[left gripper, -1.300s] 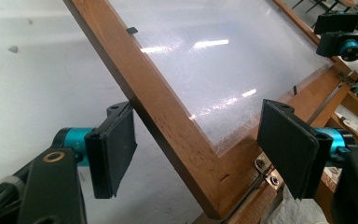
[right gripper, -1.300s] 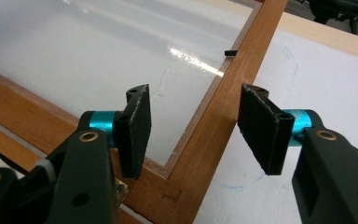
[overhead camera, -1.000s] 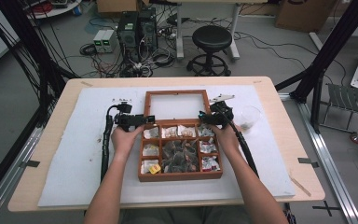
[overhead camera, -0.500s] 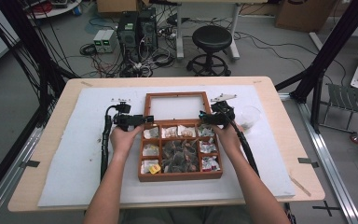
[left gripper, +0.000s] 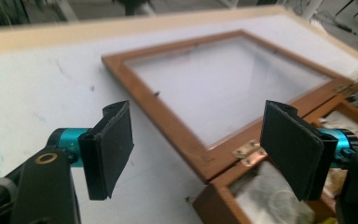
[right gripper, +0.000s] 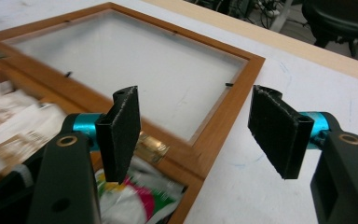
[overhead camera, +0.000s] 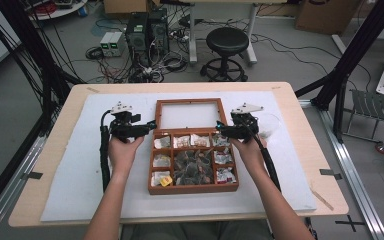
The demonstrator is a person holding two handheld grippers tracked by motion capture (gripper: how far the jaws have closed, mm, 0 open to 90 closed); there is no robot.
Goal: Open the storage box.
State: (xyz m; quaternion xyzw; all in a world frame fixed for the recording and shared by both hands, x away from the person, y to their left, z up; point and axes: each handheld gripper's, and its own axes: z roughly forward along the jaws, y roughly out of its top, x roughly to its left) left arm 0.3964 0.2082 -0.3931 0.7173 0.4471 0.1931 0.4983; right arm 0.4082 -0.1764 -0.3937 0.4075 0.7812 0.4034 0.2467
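Robotics lab, computer towers (overhead camera: 147, 30), tangled cables (overhead camera: 130, 70), black rig frame (overhead camera: 352, 55), stool (overhead camera: 225, 52)

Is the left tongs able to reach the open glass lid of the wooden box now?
Probably yes: the left tongs are open beside the glass lid, and nothing lies between them.
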